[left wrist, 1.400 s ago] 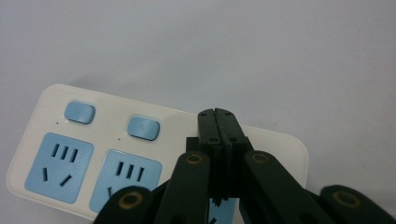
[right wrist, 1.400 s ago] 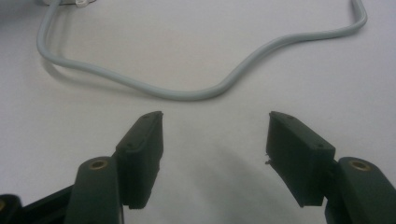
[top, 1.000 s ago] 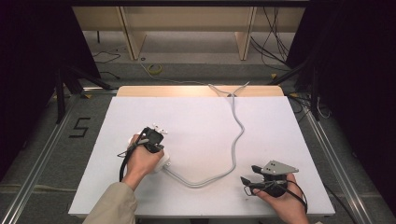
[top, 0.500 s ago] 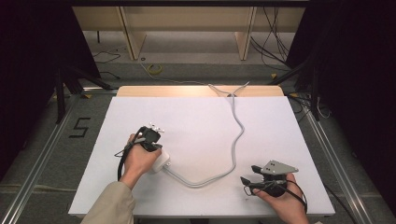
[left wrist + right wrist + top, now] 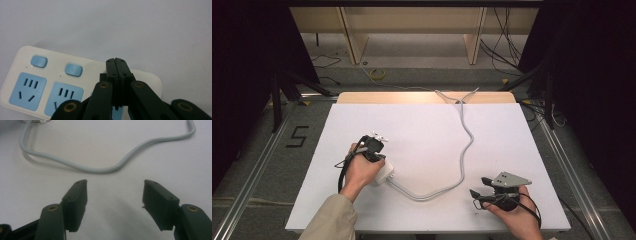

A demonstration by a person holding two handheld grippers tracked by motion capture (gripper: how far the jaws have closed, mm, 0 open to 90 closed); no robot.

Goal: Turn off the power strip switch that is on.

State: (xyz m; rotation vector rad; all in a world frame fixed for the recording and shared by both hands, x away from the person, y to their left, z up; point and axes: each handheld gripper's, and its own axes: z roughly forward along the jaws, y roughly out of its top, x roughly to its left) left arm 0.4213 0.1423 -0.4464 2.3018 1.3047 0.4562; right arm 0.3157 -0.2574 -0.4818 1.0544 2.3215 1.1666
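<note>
A white power strip (image 5: 95,67) with blue sockets (image 5: 27,91) and blue switches (image 5: 73,69) lies on the white table (image 5: 422,125). My left gripper (image 5: 116,60) is shut with nothing between its jaws. Its tips sit over the strip beside the second switch and hide the part beneath; contact cannot be told. In the high view the left gripper (image 5: 373,148) stands over the strip (image 5: 384,174), held by a hand. The strip's grey cable (image 5: 468,150) snakes to the table's far edge. My right gripper (image 5: 115,186) is open and empty, resting near the front right (image 5: 476,197), a little short of the cable (image 5: 100,170).
The table's front edge lies close to both hands. Beyond the far edge stand wooden furniture legs (image 5: 474,40) and loose cables on the floor (image 5: 377,74). Metal rails (image 5: 257,170) run along both sides of the table.
</note>
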